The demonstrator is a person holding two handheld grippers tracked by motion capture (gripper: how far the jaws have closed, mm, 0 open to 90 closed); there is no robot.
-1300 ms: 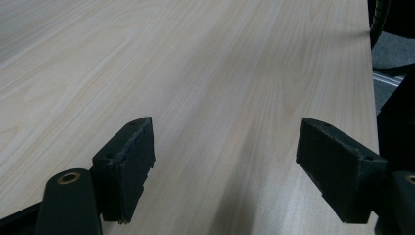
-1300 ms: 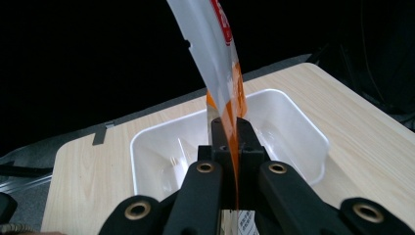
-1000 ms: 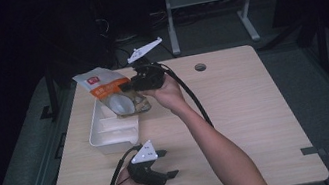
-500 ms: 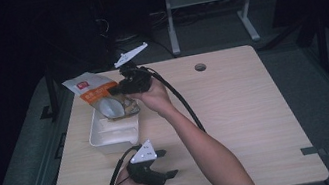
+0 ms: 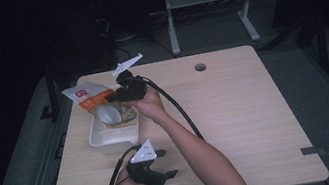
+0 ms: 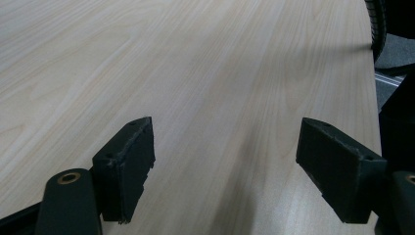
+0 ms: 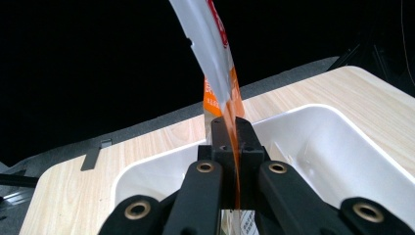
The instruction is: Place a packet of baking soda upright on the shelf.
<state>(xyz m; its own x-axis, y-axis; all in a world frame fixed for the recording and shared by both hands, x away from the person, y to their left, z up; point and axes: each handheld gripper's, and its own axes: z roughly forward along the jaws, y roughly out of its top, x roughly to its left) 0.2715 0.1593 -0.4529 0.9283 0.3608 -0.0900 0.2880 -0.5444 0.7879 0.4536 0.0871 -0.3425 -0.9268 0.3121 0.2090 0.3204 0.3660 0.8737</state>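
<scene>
Over the white plastic bin [image 5: 109,137] at the table's left side, we have the right gripper [image 5: 120,96] clamped on an orange-and-white snack packet [image 5: 96,104], and the step in hand looks like lowering that packet into the bin. From the right gripper view the jaws stand pressed together on the packet's thin edge [image 7: 230,122], with the foil rising and curling away above them and the bin's white wall [image 7: 313,147] right beneath. Our grip sits on a flat seam, so the packet can swing and flop; we should bring it down slowly and keep the wrist steady so the loose end does not catch the rim. From the high view the packet hangs partly over the bin's far end and partly past it toward the table's [image 5: 236,111] far left corner, so we judge it wise to draw the hand a little toward the bin's middle before letting go. Only once the lower end rests on the bin's floor should we part the jaws.

The left gripper [image 5: 152,168] rests low near the front edge, well apart from the bin, its jaws wide apart over bare wood with nothing between them. It could steady the bin's near wall if the bin starts to slide.
</scene>
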